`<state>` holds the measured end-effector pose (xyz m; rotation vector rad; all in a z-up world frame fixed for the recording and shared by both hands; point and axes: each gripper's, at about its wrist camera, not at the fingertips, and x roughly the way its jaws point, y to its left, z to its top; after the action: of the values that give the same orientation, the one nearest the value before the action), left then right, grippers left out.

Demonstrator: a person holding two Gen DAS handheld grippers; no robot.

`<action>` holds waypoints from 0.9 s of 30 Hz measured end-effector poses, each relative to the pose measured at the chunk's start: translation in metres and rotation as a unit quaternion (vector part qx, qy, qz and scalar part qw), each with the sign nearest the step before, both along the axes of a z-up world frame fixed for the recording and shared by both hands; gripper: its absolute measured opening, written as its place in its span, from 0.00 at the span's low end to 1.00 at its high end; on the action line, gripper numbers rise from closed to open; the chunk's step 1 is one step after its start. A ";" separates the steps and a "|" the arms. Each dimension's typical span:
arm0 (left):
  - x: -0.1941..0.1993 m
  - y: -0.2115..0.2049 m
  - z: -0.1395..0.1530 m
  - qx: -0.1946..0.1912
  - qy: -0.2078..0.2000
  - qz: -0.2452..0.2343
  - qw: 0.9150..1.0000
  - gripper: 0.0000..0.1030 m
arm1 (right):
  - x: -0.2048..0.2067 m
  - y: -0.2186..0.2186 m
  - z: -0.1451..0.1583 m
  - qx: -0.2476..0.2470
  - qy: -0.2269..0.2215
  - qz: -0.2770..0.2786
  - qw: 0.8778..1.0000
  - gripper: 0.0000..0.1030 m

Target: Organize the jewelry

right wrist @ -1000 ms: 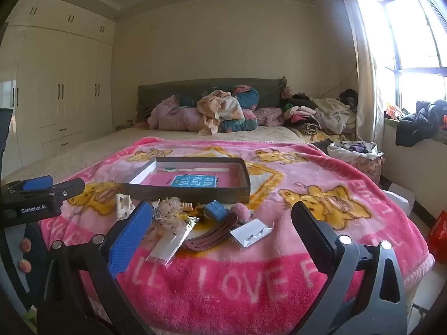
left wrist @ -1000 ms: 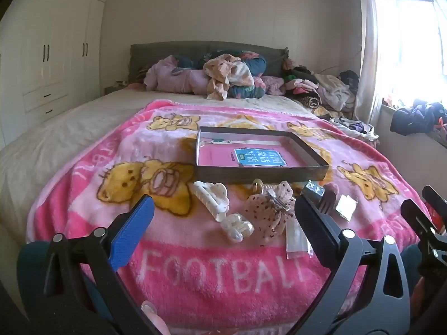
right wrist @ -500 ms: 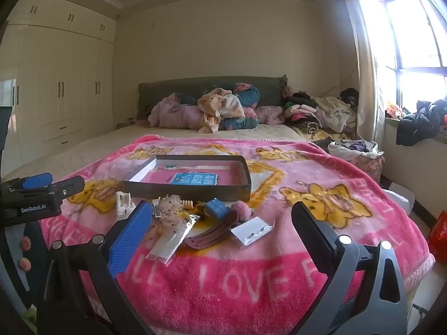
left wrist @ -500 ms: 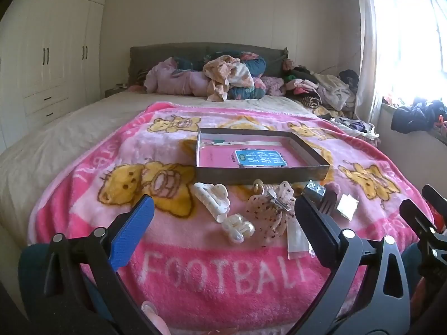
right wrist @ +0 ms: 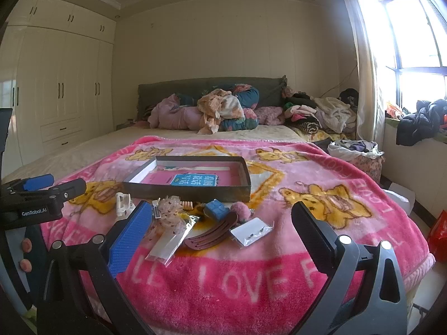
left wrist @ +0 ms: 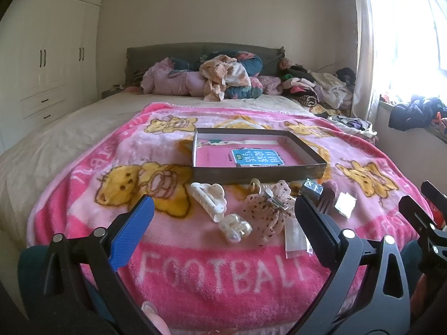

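Two grippers hang over the near edge of the bed, each spread wide and holding nothing. The left gripper (left wrist: 223,223) frames a white claw clip (left wrist: 208,199), whose long axis runs from far left to near right, with a smaller pearly clip (left wrist: 234,227) just beyond its near end. A spotted bow clip (left wrist: 269,209) lies to the right of those, close to the gripper's right finger. The right gripper (right wrist: 218,223) frames a brown comb (right wrist: 212,234) lying crosswise, a blue block (right wrist: 216,209), a pink pompom (right wrist: 240,212) and a small card of earrings (right wrist: 251,231) in a clear sleeve.

Beyond both clusters, on the pink blanket (left wrist: 195,273), sits the shallow open box (left wrist: 259,174), its long side facing the tools. So every piece lies between a gripper and the box. I judge the white clips fall to the left gripper, the comb and earring card to the right; each carry is a short forward lift over the box's near wall.
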<state>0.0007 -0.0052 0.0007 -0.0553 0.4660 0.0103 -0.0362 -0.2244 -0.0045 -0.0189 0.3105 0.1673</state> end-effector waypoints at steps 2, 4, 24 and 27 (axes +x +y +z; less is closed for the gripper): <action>0.000 0.000 0.000 0.001 0.000 -0.001 1.000 0.90 | 0.000 0.000 0.000 0.000 -0.002 0.000 1.000 0.94; -0.001 0.001 -0.001 0.002 0.000 -0.001 1.000 0.90 | 0.002 0.000 0.000 0.000 -0.002 0.000 1.000 0.94; -0.001 -0.001 -0.001 0.005 -0.001 -0.001 1.000 0.90 | 0.002 0.000 0.001 0.004 -0.002 0.001 1.000 0.94; -0.001 -0.001 0.001 0.004 0.001 -0.001 1.000 0.90 | 0.002 0.000 0.000 0.004 -0.002 0.001 1.000 0.94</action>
<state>-0.0007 -0.0064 0.0013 -0.0469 0.4671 0.0109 -0.0342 -0.2241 -0.0040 -0.0112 0.3058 0.1695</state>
